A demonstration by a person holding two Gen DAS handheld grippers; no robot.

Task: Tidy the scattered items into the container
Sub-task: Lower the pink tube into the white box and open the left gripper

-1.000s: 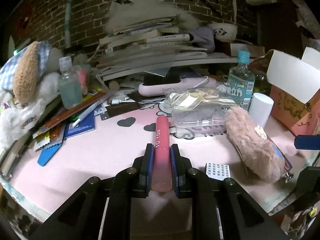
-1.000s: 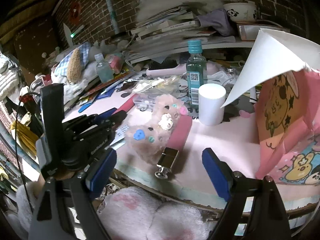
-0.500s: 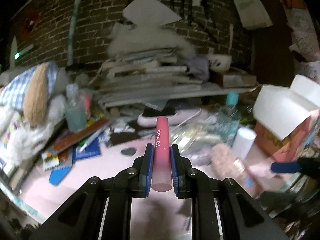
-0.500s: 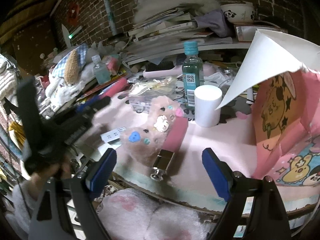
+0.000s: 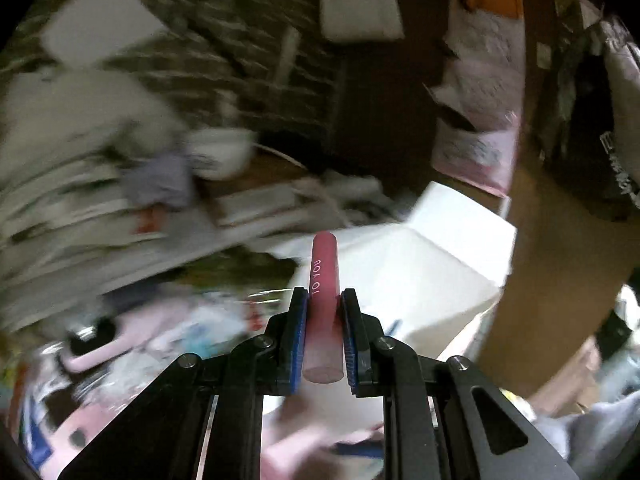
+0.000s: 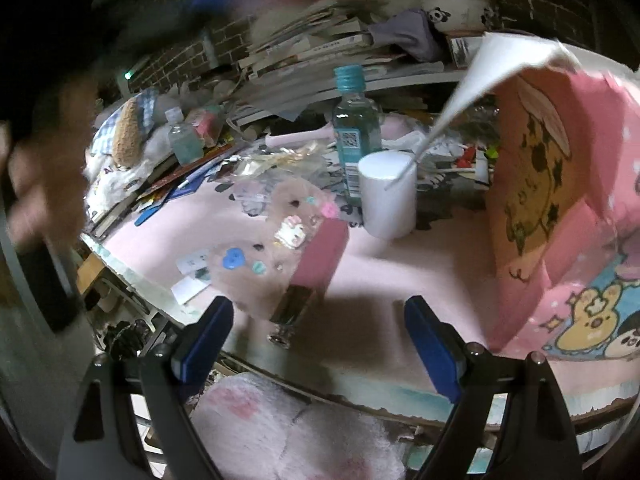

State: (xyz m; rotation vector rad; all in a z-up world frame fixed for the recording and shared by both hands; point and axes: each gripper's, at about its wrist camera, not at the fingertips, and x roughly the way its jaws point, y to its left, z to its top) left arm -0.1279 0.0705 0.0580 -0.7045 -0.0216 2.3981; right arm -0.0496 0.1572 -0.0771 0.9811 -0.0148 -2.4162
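So far the left claw (image 5: 323, 322) pinches one pink cylindrical tube (image 5: 324, 280) near the white-flapped pink cartoon cardboard box (image 6: 560, 216), while the right claw (image 6: 316, 344) hangs spread and empty and a teal-capped clear bottle (image 6: 354, 136), a white cylinder (image 6: 386, 196) and a furry beige pouch (image 6: 276, 248) wait on the pink tabletop (image 6: 400, 272).

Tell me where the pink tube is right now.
In the left wrist view, the pink tube is clamped in the left hand-held gripper, centre frame, pointing at the white flap of the open box.

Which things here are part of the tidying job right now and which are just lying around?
In the job: pink tube, held in the left gripper; pink cartoon box; open right gripper.

Lying about: teal-capped bottle, white cylinder, fuzzy pouch, panda bowl.
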